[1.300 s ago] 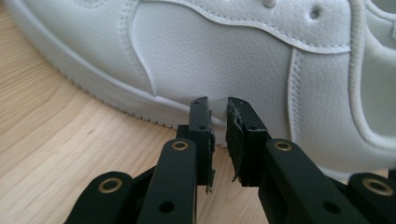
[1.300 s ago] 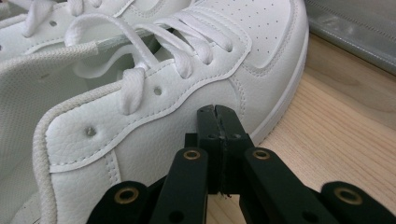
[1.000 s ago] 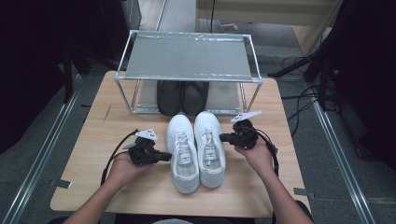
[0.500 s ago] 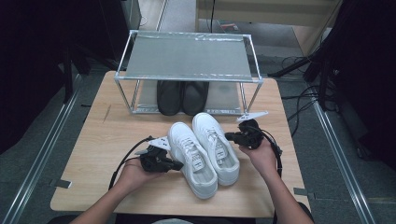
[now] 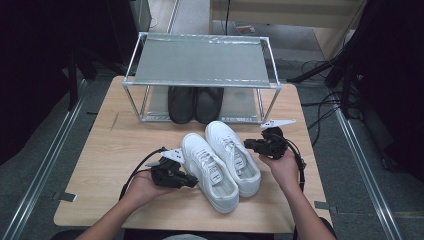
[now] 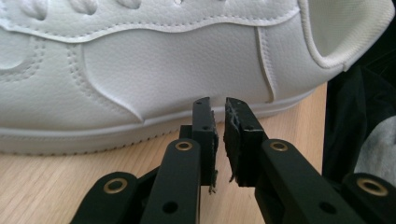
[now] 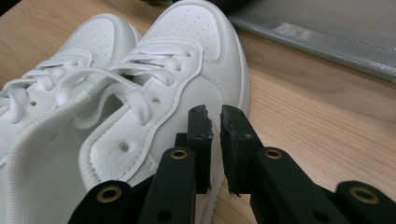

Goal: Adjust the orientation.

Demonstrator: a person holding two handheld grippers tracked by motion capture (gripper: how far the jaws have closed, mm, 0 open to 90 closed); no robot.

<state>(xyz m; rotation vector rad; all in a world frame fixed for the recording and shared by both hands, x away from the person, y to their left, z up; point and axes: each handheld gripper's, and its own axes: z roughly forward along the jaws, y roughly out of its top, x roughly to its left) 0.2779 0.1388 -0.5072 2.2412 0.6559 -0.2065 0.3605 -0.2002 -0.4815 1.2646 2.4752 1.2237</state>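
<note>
Two white lace-up sneakers lie side by side on the wooden table, toes toward the rack and heels swung to the right. The left sneaker (image 5: 209,171) (image 6: 140,70) has my left gripper (image 5: 193,183) (image 6: 218,108) against its outer side near the heel, jaws shut with nothing between them. The right sneaker (image 5: 233,156) (image 7: 187,74) has my right gripper (image 5: 246,144) (image 7: 213,115) touching its outer side, jaws also shut and holding nothing. In the right gripper view the other white sneaker (image 7: 88,51) lies beyond it.
A metal two-level rack (image 5: 200,62) stands at the table's far side, with a pair of black shoes (image 5: 195,104) on its lower level. Bare wooden tabletop (image 5: 110,150) lies left of the sneakers. The rack's lower shelf (image 7: 327,32) is just past the right sneaker's toe.
The pair of sneakers has turned: their heels swung to the right and toward the person. My left gripper followed to the right and nearer; my right gripper shifted slightly right.
</note>
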